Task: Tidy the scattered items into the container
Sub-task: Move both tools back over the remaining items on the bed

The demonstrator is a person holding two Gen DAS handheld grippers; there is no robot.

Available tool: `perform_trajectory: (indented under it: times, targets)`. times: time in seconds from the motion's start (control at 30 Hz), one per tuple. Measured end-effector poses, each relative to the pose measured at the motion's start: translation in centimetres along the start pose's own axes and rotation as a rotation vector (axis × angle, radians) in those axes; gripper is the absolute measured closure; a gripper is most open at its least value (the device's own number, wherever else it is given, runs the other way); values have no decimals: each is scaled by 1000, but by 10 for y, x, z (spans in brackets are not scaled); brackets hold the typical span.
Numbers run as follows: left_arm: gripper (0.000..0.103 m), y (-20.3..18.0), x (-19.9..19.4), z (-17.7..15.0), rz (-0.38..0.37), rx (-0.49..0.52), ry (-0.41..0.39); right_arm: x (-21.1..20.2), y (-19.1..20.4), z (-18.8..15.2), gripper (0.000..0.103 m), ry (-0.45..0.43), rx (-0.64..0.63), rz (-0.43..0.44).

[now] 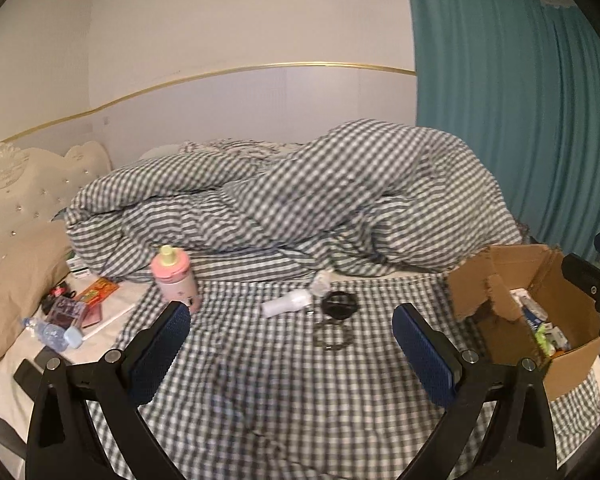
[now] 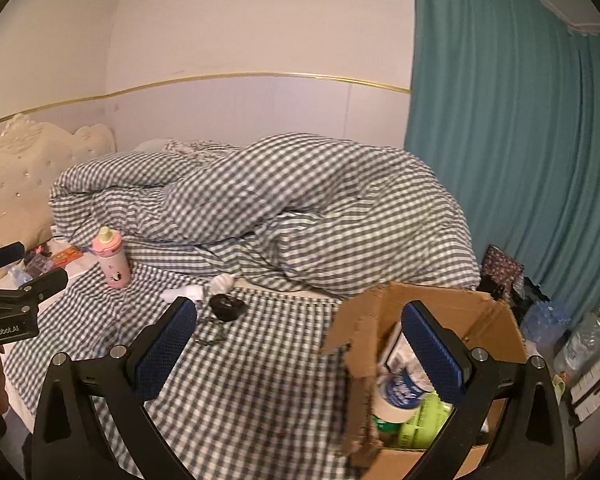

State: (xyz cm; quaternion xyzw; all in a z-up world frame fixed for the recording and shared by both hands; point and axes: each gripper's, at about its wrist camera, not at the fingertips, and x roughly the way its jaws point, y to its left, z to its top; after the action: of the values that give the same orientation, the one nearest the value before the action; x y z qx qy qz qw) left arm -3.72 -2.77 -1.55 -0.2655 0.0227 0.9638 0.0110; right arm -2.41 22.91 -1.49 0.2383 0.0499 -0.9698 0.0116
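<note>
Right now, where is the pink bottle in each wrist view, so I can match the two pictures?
Left wrist: pink bottle stands upright left of centre, just beyond the left pad, below the rumpled duvet.
Right wrist: pink bottle stands far left, smaller, at the duvet's edge.
Shared landmark: the cardboard box, on the right in both.

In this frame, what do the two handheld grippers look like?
Both the left gripper and right gripper have black Y-shaped frames with silver round bolts and blue textured rectangular pads. In the right wrist view, the left gripper's black body carries white "GenRobot.AI" lettering. No cables visible.
</note>
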Motion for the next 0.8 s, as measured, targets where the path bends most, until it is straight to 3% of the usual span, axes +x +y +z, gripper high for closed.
perform_trajectory:
  times: [0.43,0.8]
  targets:
    - [0,38,27,-11,36,-40,48,34,45,0,0,30,-50,84]
    - [0,43,98,-20,24,-22,125,106,57,-19,0,138,-48,125]
